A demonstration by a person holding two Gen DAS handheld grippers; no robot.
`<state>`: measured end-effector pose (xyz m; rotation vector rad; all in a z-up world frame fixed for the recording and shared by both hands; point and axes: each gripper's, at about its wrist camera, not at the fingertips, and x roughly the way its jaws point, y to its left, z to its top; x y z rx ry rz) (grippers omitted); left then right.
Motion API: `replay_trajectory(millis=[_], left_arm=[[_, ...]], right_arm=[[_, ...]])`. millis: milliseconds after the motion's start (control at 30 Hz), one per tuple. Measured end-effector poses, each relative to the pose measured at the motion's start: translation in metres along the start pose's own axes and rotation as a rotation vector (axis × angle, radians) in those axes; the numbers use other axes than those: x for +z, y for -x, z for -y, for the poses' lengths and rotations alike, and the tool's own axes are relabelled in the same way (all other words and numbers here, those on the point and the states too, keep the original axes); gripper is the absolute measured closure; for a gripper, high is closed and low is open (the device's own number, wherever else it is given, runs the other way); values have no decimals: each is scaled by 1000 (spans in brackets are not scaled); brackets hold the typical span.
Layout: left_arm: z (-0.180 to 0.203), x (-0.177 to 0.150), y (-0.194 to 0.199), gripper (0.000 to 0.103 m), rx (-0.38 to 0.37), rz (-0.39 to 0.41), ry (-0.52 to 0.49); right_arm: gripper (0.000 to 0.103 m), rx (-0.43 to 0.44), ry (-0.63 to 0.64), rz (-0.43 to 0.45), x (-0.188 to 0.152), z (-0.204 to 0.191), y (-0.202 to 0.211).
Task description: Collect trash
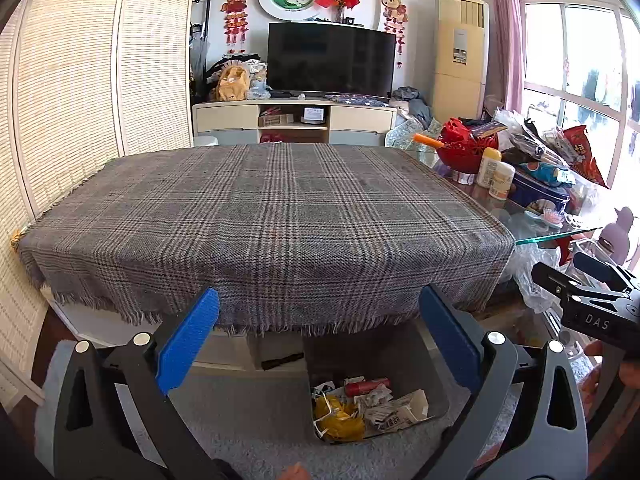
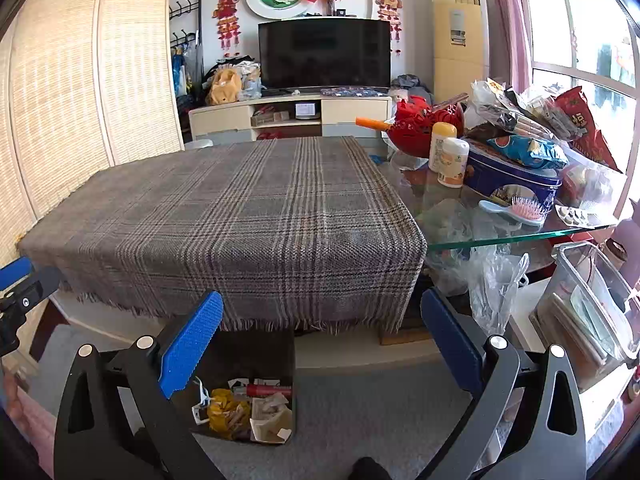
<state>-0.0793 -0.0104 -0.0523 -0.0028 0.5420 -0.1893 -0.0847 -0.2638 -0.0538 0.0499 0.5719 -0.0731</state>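
The grey plaid woven tablecloth [image 1: 264,216] looks rough and matt (fringed edge); the clear glass tabletop [image 2: 500,240] gleams smooth.

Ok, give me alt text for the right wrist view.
An open right gripper hangs above a grey bin of trash on the floor, facing a table under a bare plaid cloth. Cluttered glass tabletop to the right.

A dark open-topped bin [image 1: 434,364] stands on the grey carpet just below the fringed table edge. Inside lies a heap of trash [image 1: 368,410]: crumpled yellow wrappers [image 2: 226,412], a red tube [image 2: 268,391] lying flat, and torn white printed cartons [image 1: 396,410]
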Motion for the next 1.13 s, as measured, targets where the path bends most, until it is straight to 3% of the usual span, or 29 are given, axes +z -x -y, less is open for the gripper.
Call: replay_trajectory(millis=[400,533,800,933,1133], left_arm=[[-5,1,-5,8,30,-24,18],[-8,1,-1,8,2,-2,29],[-6,2,-2,8,8,0,14],[-6,2,-3,8,49,-6,7],[-7,3,-1,8,36,-1,12]], right_arm=[[3,-11,2,-11,-1,1,-2],[3,-10,1,-13,-1,1,-3],[3,-8,-1,-17,-1,1,-4],[3,-7,-5,-19,-1,1,-3],[3,-7,-4,-20,-1,1,-3]])
